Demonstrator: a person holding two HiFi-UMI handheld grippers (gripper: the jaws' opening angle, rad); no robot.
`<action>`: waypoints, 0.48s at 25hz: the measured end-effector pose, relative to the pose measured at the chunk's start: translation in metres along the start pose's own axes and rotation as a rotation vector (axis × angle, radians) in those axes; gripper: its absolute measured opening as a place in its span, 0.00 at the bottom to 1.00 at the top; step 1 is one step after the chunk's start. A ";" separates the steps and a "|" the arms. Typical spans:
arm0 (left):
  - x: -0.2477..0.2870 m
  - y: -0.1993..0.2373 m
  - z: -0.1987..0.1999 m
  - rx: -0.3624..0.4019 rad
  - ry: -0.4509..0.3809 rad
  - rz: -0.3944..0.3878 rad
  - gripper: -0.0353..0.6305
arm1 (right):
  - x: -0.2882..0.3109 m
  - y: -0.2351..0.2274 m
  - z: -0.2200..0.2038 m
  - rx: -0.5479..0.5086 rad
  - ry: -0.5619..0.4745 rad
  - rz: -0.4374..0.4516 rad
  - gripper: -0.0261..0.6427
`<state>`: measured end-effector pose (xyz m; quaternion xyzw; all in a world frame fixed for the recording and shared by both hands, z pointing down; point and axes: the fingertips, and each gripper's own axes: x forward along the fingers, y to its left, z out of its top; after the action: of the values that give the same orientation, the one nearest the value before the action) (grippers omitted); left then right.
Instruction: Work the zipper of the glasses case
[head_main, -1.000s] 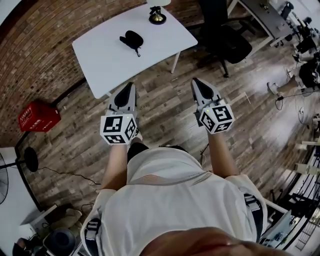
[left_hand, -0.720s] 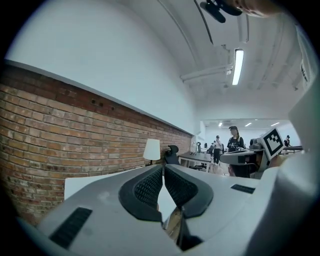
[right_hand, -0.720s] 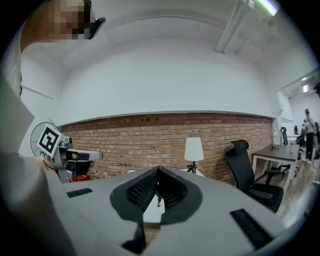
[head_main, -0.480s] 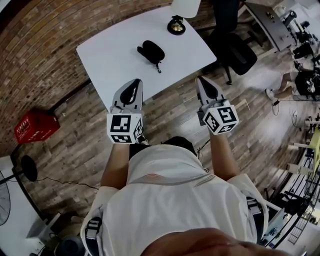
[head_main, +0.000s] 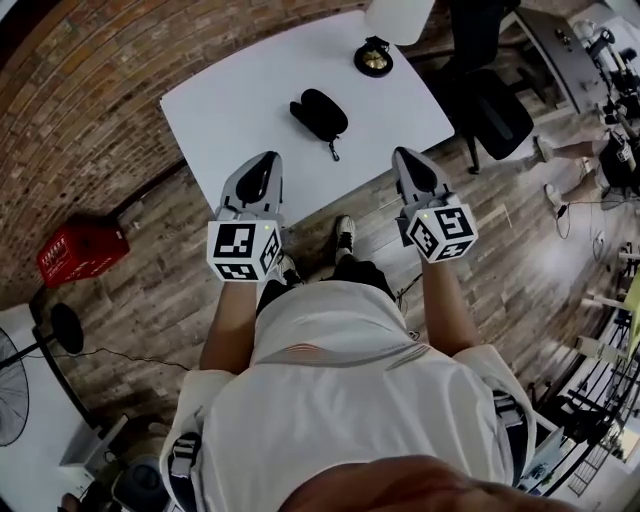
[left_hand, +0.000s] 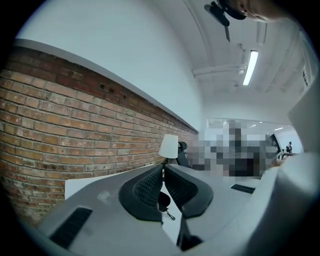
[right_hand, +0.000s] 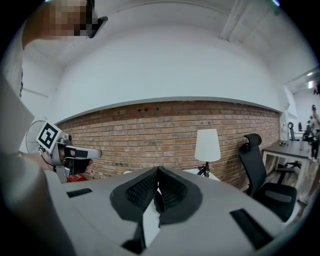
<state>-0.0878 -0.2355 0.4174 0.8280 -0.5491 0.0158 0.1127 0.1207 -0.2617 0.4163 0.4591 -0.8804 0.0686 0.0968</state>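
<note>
**1. Tool state.** The left gripper (head_main: 262, 165) is clenched, with the pads meeting tip to tip and nothing between them, as the left gripper view confirms (left_hand: 163, 172). The right gripper (right_hand: 157, 175) is likewise closed and empty. Both are held near level, side by side, with their tips at the table's near edge. Judgement: this is an approach posture, jaws closed because no contact is due yet.

**2. Task item.** The glasses case (head_main: 319, 113) lies flat near the ctr of the white table (head_main: 215, 120), well apart from both grippers. Its pull tab and cord (head_main: 333, 152) trail toward the table's near edge, i.e. toward the operator. Judgement: that orientation suits one gripper pinning the shell while the other takes the tab. The zip appears closed, but this can't be confirmed at this range. Task not yet started.

**3. Inventory (qty).**
- Grippers: 2
- Glasses case: 1
- Table: 1
- Lamp (head_main: 375, 58): 1, at the table's far edge, clear of the work zone
- Office chair (head_main: 495, 100): 1, off the table's far-right corner
- Red box (head_main: 78, 250): 1, on the floor off the table's left side
</note>
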 end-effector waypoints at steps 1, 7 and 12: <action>0.007 0.000 0.001 0.003 0.004 0.009 0.09 | 0.007 -0.005 -0.001 0.004 0.002 0.011 0.12; 0.053 -0.006 0.011 -0.005 0.009 0.046 0.09 | 0.041 -0.046 -0.001 0.027 0.034 0.072 0.12; 0.077 0.000 0.008 -0.022 0.028 0.076 0.09 | 0.067 -0.062 -0.004 0.016 0.068 0.114 0.15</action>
<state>-0.0578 -0.3068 0.4210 0.8048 -0.5789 0.0253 0.1288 0.1349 -0.3498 0.4380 0.4063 -0.9009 0.0966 0.1187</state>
